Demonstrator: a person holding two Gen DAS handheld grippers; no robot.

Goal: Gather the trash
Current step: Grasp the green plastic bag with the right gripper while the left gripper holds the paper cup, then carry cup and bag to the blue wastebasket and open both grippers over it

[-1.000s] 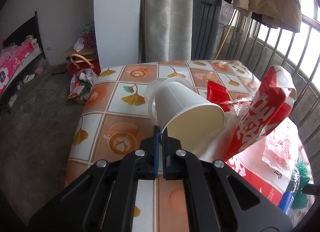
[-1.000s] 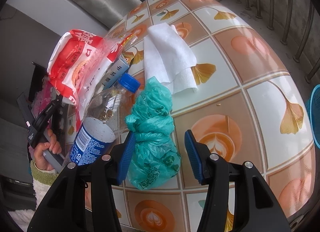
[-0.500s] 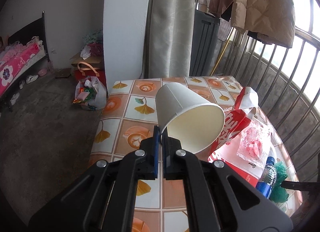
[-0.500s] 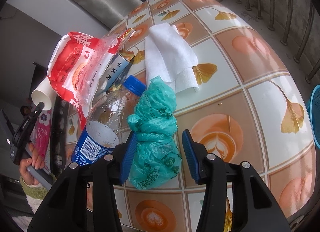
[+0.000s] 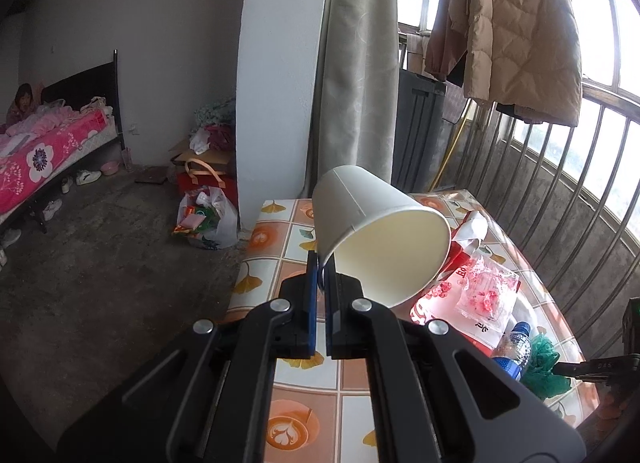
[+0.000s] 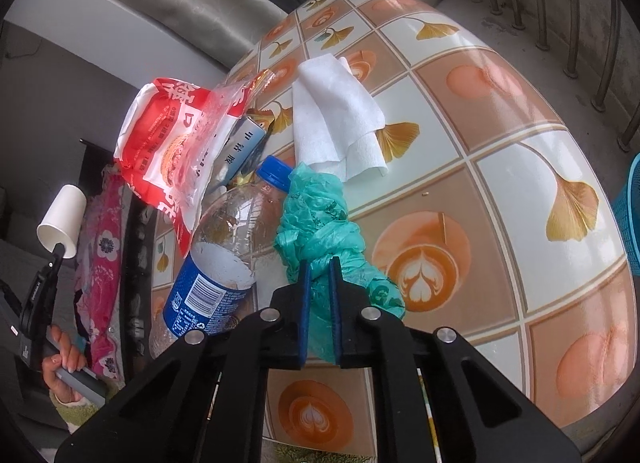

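1. the left gripper (image 5: 320, 283) is clamped on the rim of a white paper cup (image 5: 380, 231), its blue pads pressed together with only the thin cup wall between them.
2. the cup is held up in the air above the near end of the surface (image 5: 276, 231), tipped on its side with the open mouth facing back toward the camera and to the right.
3. the right gripper (image 6: 320, 287) is squeezed tight on a crumpled green plastic bag (image 6: 320, 223), the film bunched between its pads; the bag lies on the surface.
4. just beside the green bag, touching it, lies a clear plastic bottle (image 6: 224, 239) with a blue cap and a blue label, on its side.
5. a red and white snack wrapper (image 6: 172, 143) stands crumpled behind the bottle, with a small blue and white box (image 6: 244, 143) tucked under its edge.
6. a white paper towel (image 6: 336, 119) lies unfolded on the surface just beyond the green bag's far end.
7. the surface wears a tiled cloth printed with ginkgo leaves and coffee cups.
8. from the right wrist view, a hand (image 6: 64, 367) with a fuzzy pale green cuff grips the left gripper's handle, off the surface's edge.
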